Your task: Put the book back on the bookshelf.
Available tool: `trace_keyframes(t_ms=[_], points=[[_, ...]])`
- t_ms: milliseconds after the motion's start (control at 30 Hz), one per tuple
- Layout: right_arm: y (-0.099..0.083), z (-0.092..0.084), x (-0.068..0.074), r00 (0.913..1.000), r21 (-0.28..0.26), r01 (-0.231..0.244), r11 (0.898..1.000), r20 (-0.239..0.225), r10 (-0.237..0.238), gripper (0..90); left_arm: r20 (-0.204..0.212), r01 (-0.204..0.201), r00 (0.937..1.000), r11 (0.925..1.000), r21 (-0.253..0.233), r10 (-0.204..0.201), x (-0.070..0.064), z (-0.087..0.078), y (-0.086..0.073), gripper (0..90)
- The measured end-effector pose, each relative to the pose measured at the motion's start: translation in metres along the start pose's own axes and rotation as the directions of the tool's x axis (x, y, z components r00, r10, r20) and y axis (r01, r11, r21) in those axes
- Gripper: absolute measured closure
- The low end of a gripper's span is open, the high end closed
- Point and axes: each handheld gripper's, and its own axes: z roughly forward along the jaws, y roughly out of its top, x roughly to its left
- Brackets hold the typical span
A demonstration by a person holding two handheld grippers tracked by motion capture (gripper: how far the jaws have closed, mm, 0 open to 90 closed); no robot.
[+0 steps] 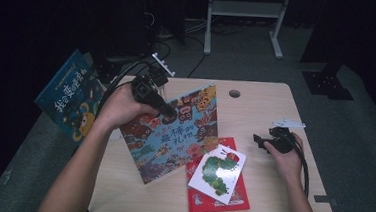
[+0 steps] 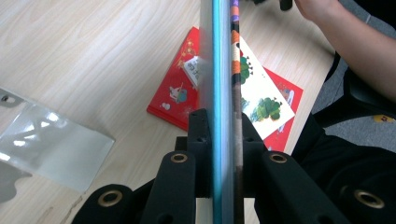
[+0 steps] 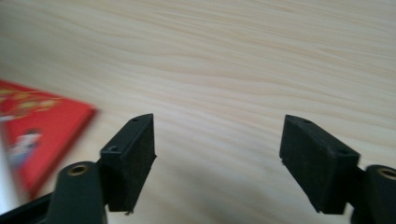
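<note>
Left gripper (image 1: 168, 110) clamps the top edge of the picture book (image 1: 174, 132), which is raised and tilted over the table (image 1: 271, 99). It looks thin, stiff and glossy (may slip); an edge hold suits it. Right gripper (image 3: 217, 161) gapes empty near the red book (image 1: 230, 196). No containers.

**Camera setup: one overhead, two jaw-mounted**

High view: fixed above the person's side, faces forward and down, takes in the whole pale wooden table (image 1: 259, 201) and dark floor beyond. Left gripper view: close, looks steeply down along its jaws, an edge-on colourful illustrated picture book (image 2: 223, 70) splitting the frame. Right gripper view: very near the tabletop, low grazing angle, blurred. All three share the flat red-covered book (image 1: 234, 202) (image 2: 175, 88) (image 3: 32, 126) and table surface.
</note>
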Motion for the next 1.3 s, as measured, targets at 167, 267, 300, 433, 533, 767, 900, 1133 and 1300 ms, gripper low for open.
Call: trace_keyframes(t_ms=[167,267,300,433,533,767,900,1133,1300], points=[[-0.004,0.009,-0.014,0.9988,0.021,-0.025,0.999,0.043,0.024,24.8,-0.009,0.008,0.9999,1.0,0.002,-0.008,-0.002,-0.005,-0.004,80.6],[-0.01,0.018,-0.02,0.9976,0.052,-0.024,0.998,0.066,0.021,21.5,-0.02,0.026,0.9995,0.9995,-0.018,-0.026,-0.003,-0.016,-0.01,80.6],[-0.01,0.018,-0.02,0.9976,0.052,-0.024,0.998,0.066,0.021,21.5,-0.02,0.026,0.9995,0.9995,-0.018,-0.026,-0.003,-0.016,-0.01,80.6],[-0.009,0.02,-0.022,0.9971,0.072,-0.022,0.997,0.074,0.017,15.7,-0.03,0.053,0.9981,0.9977,-0.042,-0.054,-0.003,-0.03,-0.02,80.5],[-0.009,0.021,-0.023,0.9963,0.08,-0.03,0.996,0.082,0.023,12.4,-0.046,0.076,0.9958,0.9954,-0.058,-0.079,-0.003,-0.041,-0.033,80.5],[-0.008,0.022,-0.023,0.9969,0.083,-0.024,0.996,0.077,0.018,12.3,-0.062,0.111,0.9913,0.9913,-0.07,-0.116,0.003,-0.054,-0.052,80.5],[-0.008,0.022,-0.024,0.9969,0.083,-0.024,0.996,0.077,0.018,12.4,-0.069,0.144,0.9863,0.9856,-0.089,-0.15,0.008,-0.063,-0.067,80.5],[-0.008,0.022,-0.024,0.9969,0.083,-0.024,0.996,0.077,0.018,12.4,-0.096,0.19,0.9747,0.9741,-0.123,-0.202,0.013,-0.085,-0.095,80.5],[-0.008,0.022,-0.024,0.9969,0.083,-0.024,0.996,0.077,0.018,12.4,-0.107,0.216,0.9673,0.9679,-0.128,-0.23,0.016,-0.093,-0.108,80.5]])
